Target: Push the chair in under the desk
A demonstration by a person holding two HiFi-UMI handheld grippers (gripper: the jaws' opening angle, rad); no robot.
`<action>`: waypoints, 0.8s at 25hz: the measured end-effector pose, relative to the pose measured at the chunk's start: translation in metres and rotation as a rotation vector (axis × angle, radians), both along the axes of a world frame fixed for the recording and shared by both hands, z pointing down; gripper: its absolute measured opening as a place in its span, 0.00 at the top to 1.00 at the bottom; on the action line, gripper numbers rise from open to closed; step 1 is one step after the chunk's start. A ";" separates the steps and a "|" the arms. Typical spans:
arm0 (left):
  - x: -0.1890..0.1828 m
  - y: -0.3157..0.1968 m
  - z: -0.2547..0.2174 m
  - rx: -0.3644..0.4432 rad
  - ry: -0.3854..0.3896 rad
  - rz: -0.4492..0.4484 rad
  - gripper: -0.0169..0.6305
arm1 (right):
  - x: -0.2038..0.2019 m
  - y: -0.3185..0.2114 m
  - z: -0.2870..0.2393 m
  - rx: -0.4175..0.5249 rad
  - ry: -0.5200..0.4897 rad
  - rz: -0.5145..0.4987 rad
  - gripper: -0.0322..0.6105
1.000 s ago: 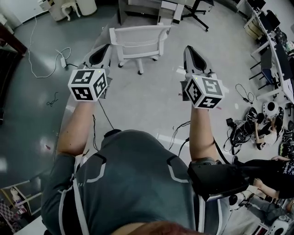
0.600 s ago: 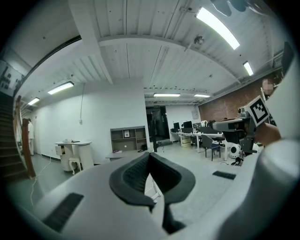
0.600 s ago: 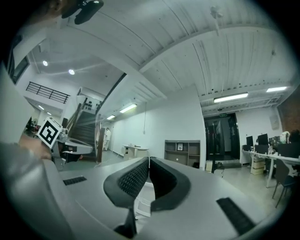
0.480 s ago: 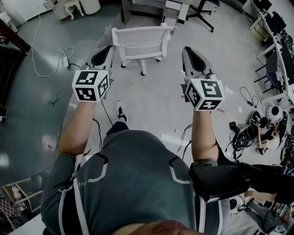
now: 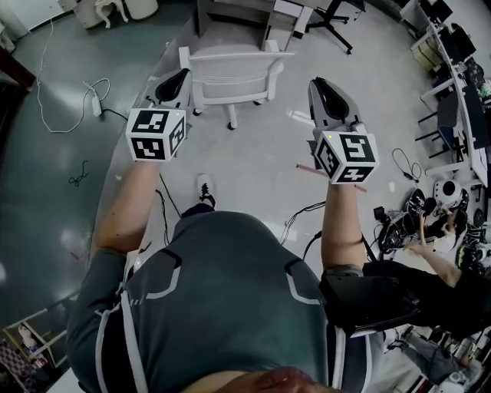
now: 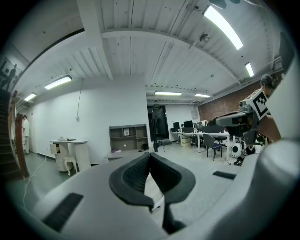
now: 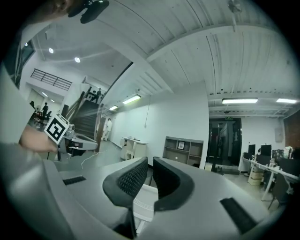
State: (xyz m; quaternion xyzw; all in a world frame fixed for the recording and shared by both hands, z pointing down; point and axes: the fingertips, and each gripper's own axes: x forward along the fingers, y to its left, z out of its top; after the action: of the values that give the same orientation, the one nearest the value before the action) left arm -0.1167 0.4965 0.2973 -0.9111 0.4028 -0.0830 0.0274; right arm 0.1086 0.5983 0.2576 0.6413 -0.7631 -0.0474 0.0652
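Observation:
A white office chair (image 5: 230, 73) stands on the grey floor just ahead of me, its back towards me, in front of a grey desk (image 5: 230, 11) with a shelf unit on it (image 6: 125, 139). My left gripper (image 5: 178, 77) is held out level just left of the chair back, apart from it. Its pads meet at the tips (image 6: 150, 155) with nothing between them. My right gripper (image 5: 316, 81) hovers off the chair's right side. Its jaws (image 7: 150, 161) stand almost together with only a thin slit, nothing held. The chair (image 7: 145, 199) shows white low behind them.
A white cable and power strip (image 5: 73, 107) lie on the floor at left. Tangled cables and equipment (image 5: 430, 207) sit at right, beside another person (image 5: 445, 269). A dark chair base (image 5: 330, 19) stands behind the desk at right, more desks (image 5: 468, 84) along the right edge.
Both grippers have moved forward towards the chair, which now lies closer between them. A shoe has come into view below my arms as I stepped ahead.

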 end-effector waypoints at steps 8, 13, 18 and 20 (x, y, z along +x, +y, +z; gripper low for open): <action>-0.002 -0.100 0.008 -0.010 -0.036 0.056 0.96 | -0.007 -0.095 0.014 -0.068 0.034 -0.007 0.78; -0.004 -0.150 0.018 0.013 -0.055 0.101 0.96 | -0.012 -0.149 0.025 -0.104 0.057 0.003 0.78; -0.004 -0.190 0.041 -0.028 -0.076 0.158 0.96 | -0.013 -0.194 0.047 -0.165 0.095 -0.002 0.78; -0.005 -0.203 0.052 -0.042 -0.083 0.184 0.96 | -0.014 -0.209 0.055 -0.186 0.116 -0.009 0.78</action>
State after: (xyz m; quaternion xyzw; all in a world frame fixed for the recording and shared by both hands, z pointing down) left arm -0.1212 0.2936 0.3494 -0.9405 0.3140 -0.1261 0.0321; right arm 0.0942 0.3890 0.3130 0.6253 -0.7618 -0.0136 0.1684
